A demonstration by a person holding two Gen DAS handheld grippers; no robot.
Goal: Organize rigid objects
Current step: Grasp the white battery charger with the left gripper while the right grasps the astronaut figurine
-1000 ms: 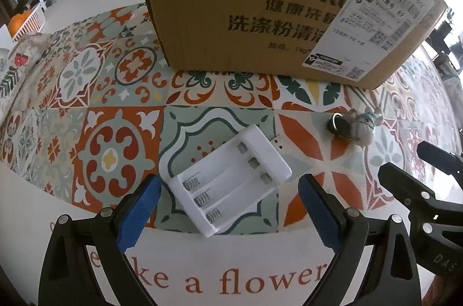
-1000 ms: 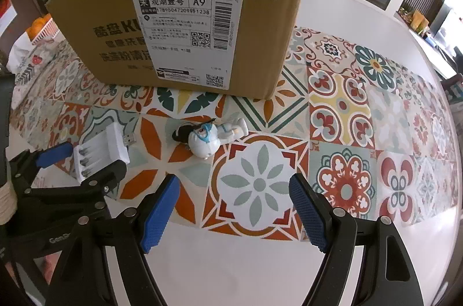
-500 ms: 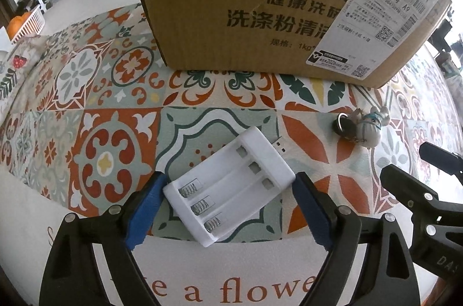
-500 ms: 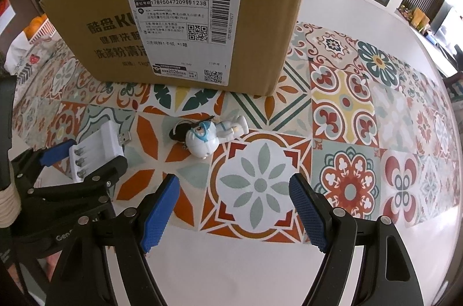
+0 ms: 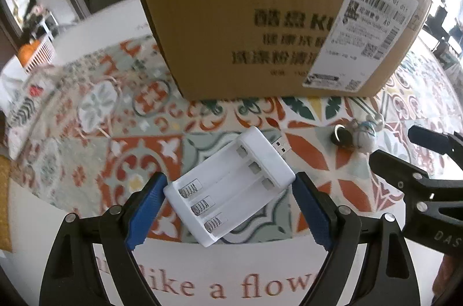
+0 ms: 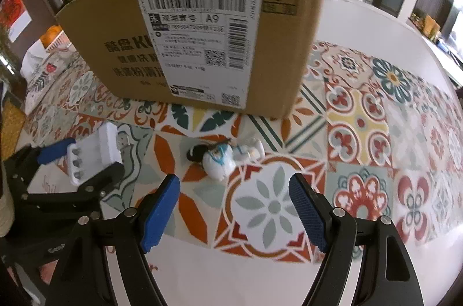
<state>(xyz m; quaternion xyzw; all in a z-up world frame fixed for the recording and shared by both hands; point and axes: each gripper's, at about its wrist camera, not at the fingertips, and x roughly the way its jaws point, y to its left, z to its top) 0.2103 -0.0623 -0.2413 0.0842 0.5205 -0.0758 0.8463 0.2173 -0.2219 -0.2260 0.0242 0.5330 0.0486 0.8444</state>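
Note:
A white three-slot battery charger (image 5: 231, 187) with a USB plug sits cornerwise between the blue pads of my left gripper (image 5: 228, 190). Both pads press its corners, and it hangs slightly above the patterned tablecloth (image 5: 139, 149). In the right wrist view the charger (image 6: 92, 152) shows at the left, held in that gripper. A small white astronaut figurine (image 6: 222, 158) with a black ring lies on the cloth just ahead of my right gripper (image 6: 234, 190), which stands open with nothing between its fingers. Both objects lie in front of the cardboard box (image 6: 202, 31).
The tall cardboard box (image 5: 246, 31) with a shipping label stands upright at the back of the cloth. A white basket with oranges (image 5: 34, 54) is far left. White tabletop (image 6: 376, 25) stretches behind and right of the box. My right gripper (image 5: 405, 149) shows at the right edge of the left wrist view.
My left gripper's jaws closed onto the charger's corners and rose a little with it; the box's top edge came into view. The right gripper kept its place and opening.

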